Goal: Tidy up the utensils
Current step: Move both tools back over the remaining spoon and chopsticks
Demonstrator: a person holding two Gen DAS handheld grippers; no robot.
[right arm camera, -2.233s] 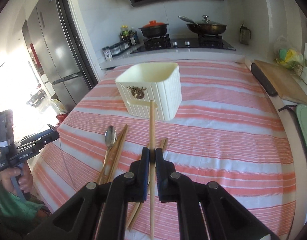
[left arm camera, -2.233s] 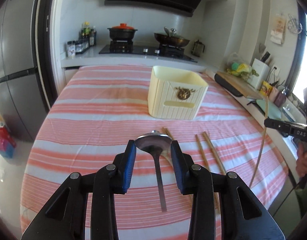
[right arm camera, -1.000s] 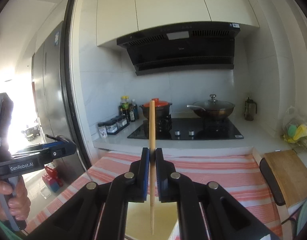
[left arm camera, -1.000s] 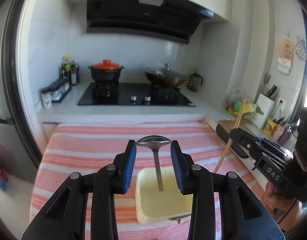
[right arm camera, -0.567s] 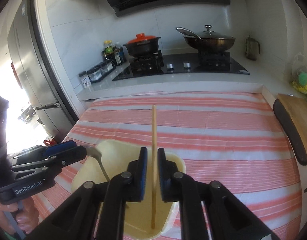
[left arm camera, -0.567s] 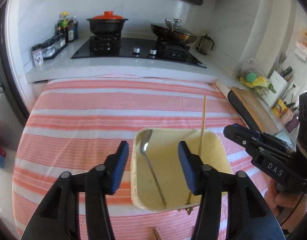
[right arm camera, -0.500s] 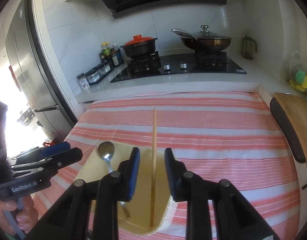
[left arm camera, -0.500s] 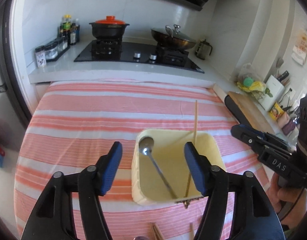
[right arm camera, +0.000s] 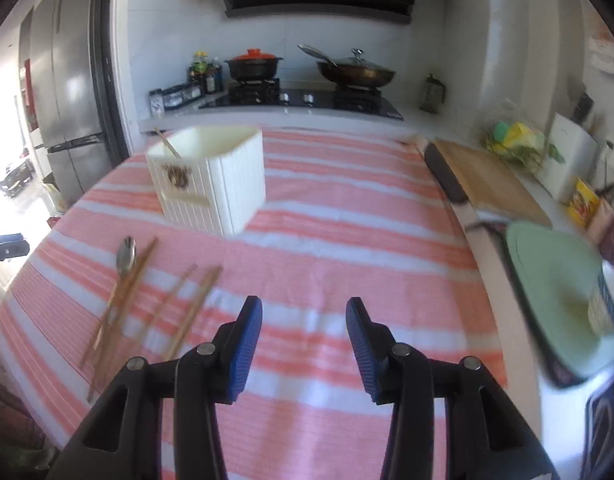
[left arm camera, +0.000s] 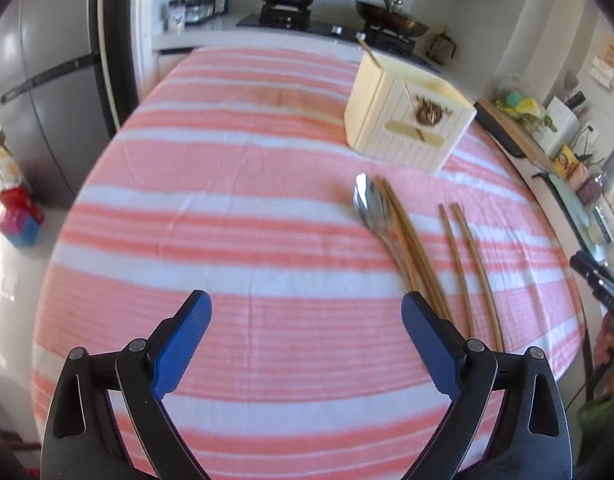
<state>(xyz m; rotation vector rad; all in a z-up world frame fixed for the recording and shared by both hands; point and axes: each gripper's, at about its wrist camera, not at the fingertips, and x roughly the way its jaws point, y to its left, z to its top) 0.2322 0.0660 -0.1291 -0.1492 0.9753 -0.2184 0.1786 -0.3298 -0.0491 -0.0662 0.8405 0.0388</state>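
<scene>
A cream ribbed utensil box point(left arm camera: 407, 120) stands on the striped cloth, also in the right wrist view point(right arm camera: 211, 184), with a chopstick tip point(right arm camera: 167, 143) sticking out of it. A metal spoon point(left arm camera: 373, 208) lies on the cloth beside several wooden chopsticks point(left arm camera: 463, 260); both also show in the right wrist view, the spoon point(right arm camera: 125, 258) and the chopsticks point(right arm camera: 175, 300). My left gripper point(left arm camera: 306, 332) is open and empty, near the front left of the spoon. My right gripper point(right arm camera: 304, 334) is open and empty, to the right of the chopsticks.
The table carries a pink and white striped cloth point(left arm camera: 227, 200). A wooden cutting board point(right arm camera: 487, 176) and a green tray point(right arm camera: 563, 280) lie on the counter at the right. A stove with pots point(right arm camera: 307, 76) is behind. A fridge point(left arm camera: 39, 92) stands at the left.
Both grippers let go of the spoon and the chopstick inside the box, opened wide, and drew back low over the cloth near the remaining utensils.
</scene>
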